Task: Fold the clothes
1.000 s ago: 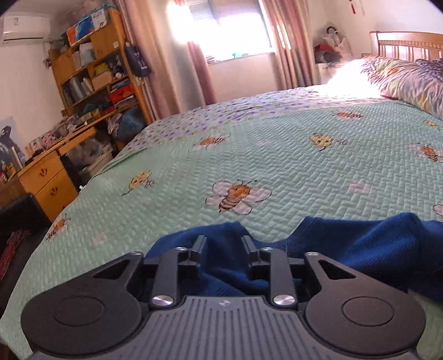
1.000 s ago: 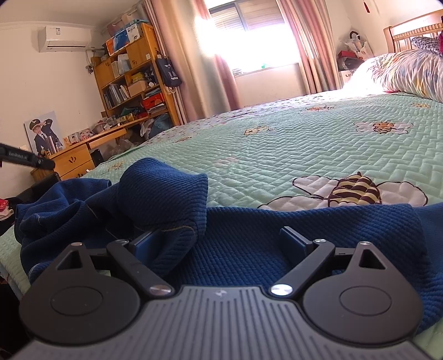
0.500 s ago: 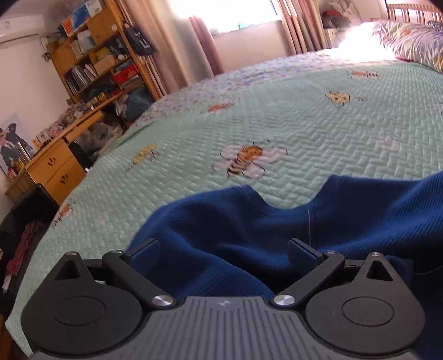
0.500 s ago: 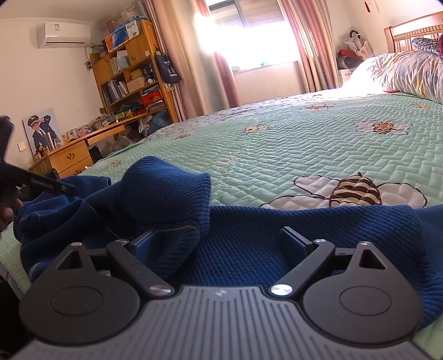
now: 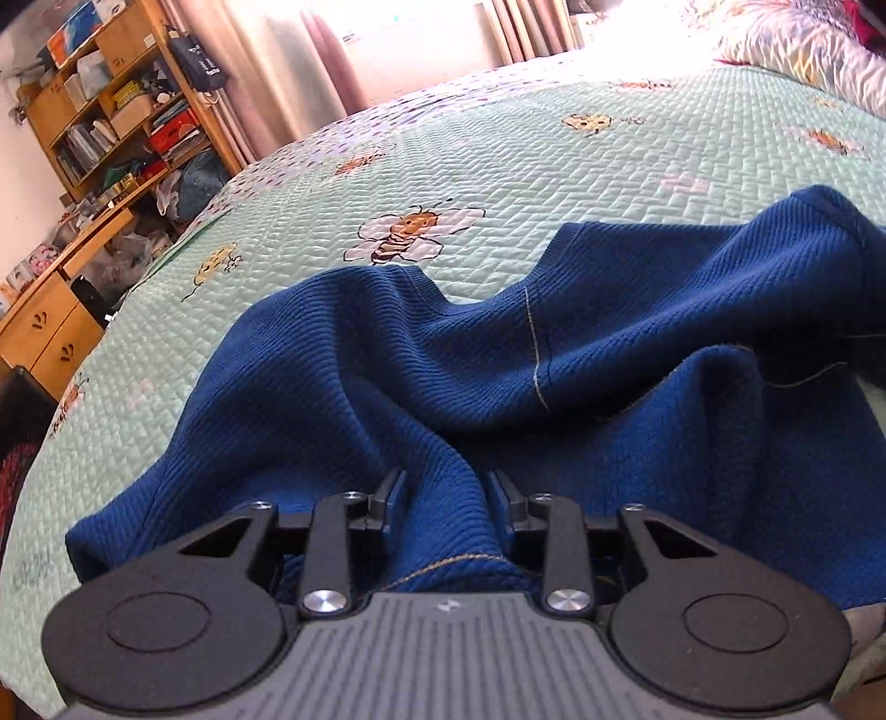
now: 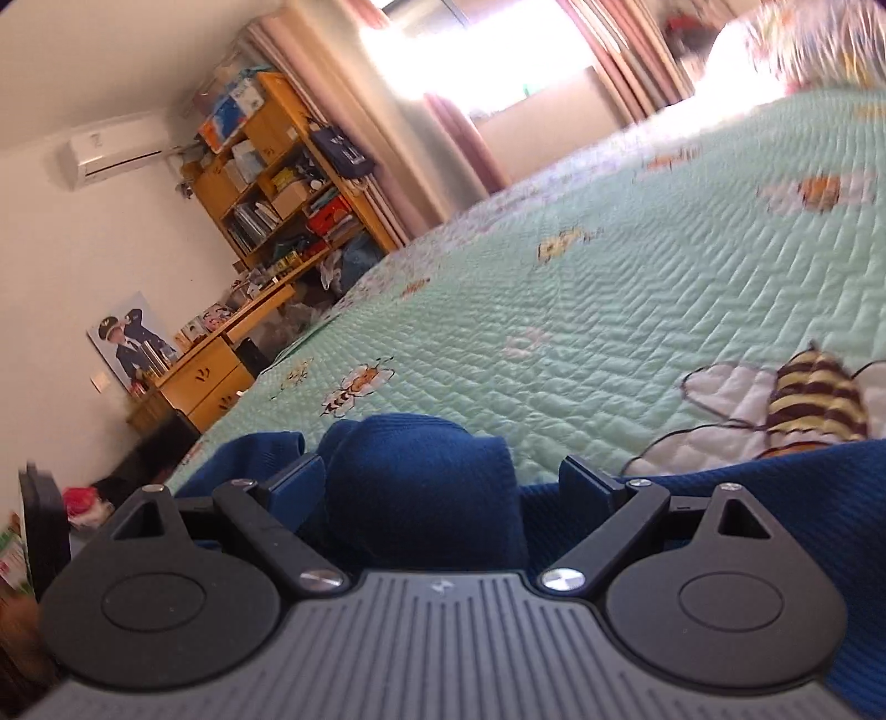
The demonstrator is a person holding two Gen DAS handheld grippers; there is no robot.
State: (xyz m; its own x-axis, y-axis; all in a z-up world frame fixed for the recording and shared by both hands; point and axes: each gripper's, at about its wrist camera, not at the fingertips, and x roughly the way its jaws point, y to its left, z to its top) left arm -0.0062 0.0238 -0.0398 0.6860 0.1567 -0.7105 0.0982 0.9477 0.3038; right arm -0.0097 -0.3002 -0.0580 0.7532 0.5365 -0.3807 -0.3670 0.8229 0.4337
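A dark blue knit garment (image 5: 609,332) lies crumpled on the green bee-print quilt (image 5: 554,155) near the bed's front edge. My left gripper (image 5: 446,490) is shut on a raised fold of the cloth, which bulges up between its narrow-set fingers. In the right wrist view a rolled lump of the same blue garment (image 6: 415,443) sits between the wide-spread fingers of my right gripper (image 6: 440,476), which is open and tilted over the quilt (image 6: 609,288). More blue cloth runs off to the right under it.
A wooden bookshelf (image 5: 111,111) and a desk with drawers (image 5: 44,332) stand left of the bed, with curtains and a bright window behind. Patterned pillows (image 5: 803,50) lie at the far right. An air conditioner (image 6: 116,147) hangs on the wall.
My left gripper stood open half a second ago and has now shut on a fold of the blue garment. The right gripper has tilted and shifted, still open; its view is blurred.
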